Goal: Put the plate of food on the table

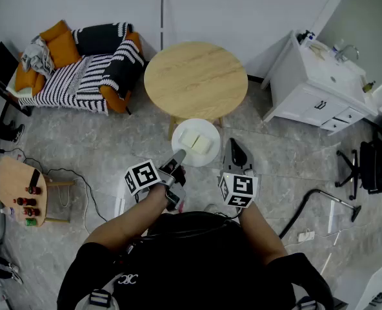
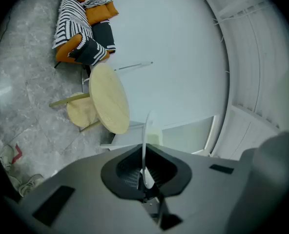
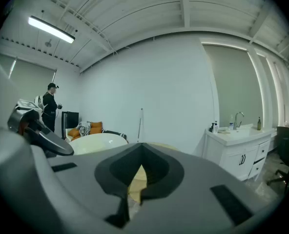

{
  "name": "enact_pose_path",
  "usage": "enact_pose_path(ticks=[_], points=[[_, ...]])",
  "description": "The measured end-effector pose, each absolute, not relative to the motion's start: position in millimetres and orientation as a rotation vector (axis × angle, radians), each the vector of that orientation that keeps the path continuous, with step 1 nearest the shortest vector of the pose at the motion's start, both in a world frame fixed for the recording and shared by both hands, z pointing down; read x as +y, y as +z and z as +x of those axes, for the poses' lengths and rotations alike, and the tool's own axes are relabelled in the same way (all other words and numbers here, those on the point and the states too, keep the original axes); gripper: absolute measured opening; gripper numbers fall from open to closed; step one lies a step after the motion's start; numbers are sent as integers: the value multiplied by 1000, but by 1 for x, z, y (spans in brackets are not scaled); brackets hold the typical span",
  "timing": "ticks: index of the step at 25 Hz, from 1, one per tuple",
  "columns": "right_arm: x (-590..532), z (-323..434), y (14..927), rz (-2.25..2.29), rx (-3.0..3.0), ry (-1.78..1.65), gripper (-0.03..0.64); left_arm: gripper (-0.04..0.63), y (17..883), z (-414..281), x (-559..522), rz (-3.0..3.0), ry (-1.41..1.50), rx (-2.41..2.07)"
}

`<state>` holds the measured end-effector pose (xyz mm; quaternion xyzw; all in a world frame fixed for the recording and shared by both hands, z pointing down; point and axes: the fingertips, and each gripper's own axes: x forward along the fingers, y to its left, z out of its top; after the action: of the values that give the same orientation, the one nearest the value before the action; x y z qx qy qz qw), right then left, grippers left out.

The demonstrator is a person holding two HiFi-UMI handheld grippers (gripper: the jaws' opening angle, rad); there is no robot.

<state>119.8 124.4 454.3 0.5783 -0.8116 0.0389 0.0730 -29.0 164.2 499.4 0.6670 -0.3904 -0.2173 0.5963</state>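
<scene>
— White plate [image 1: 197,124] of pale food blocks, pinched at its near rim by the clamped left gripper [image 1: 179,155], carried level above the floor, just short of the round wooden table [image 1: 195,79]. Done yet?

— Not yet. Lifted and brought close. By the look of it, yet to be moved forward over the tabletop, lowered and let go.

— And the right gripper [image 1: 235,152]?

— Closed on nothing, hanging just beside the plate's right edge.

— Anything in the way?

— Bare tabletop, so nothing there. Low wooden stool [image 2: 81,112] tucked at the table's near side, below the likely carrying path. Striped sofa [image 1: 81,76] with orange cushions off to the left, white sink cabinet [image 1: 320,86] and black office chair [image 1: 371,163] off to the right, all well apart from the plate.
</scene>
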Motion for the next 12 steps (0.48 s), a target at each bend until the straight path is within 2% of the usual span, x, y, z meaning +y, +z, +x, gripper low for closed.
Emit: enact_pose_path(ticks=[12], points=[[133,114,456,1773,-2411,56,8,20,501,-28,170,1552,-485,-882]])
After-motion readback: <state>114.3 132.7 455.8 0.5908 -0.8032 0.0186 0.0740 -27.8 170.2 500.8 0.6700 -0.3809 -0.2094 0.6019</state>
